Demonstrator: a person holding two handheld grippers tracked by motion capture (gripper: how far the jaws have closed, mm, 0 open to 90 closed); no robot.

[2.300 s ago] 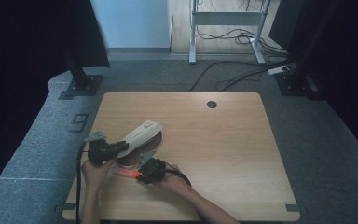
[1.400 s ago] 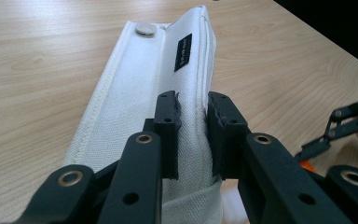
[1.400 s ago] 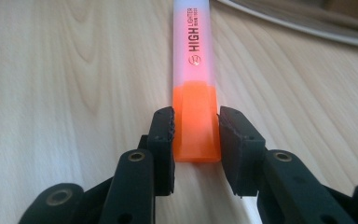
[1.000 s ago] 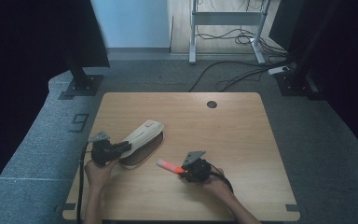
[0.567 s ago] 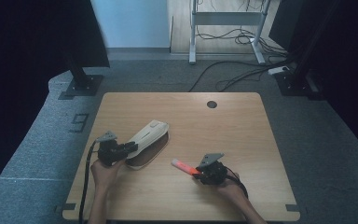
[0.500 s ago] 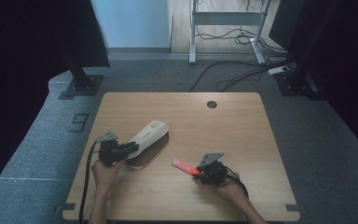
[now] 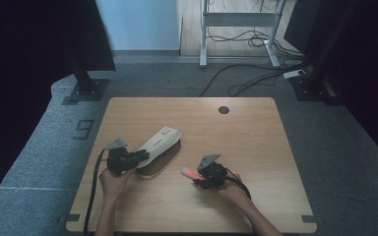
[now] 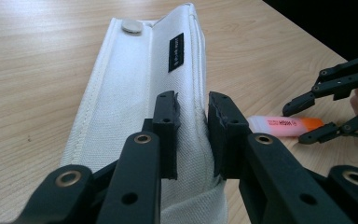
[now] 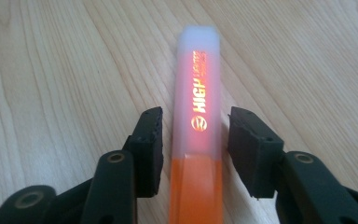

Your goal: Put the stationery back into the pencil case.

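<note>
One table (image 7: 256, 142) carries two loose things: one white fabric pencil case (image 7: 158, 147) and one orange highlighter (image 7: 191, 174). Two grippers are in use, the left gripper (image 7: 137, 157) and the right gripper (image 7: 200, 175), each with two black jaws.

Wooden table (image 7: 256, 128), grey carpet (image 7: 344, 147), cables (image 7: 236, 83) behind; dim surroundings, possibly curtains.

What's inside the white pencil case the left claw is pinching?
Nothing can be seen: the white fabric pencil case hides its inside. The left claw pinches a fold of its fabric; the orange highlighter lies outside on the table.
</note>
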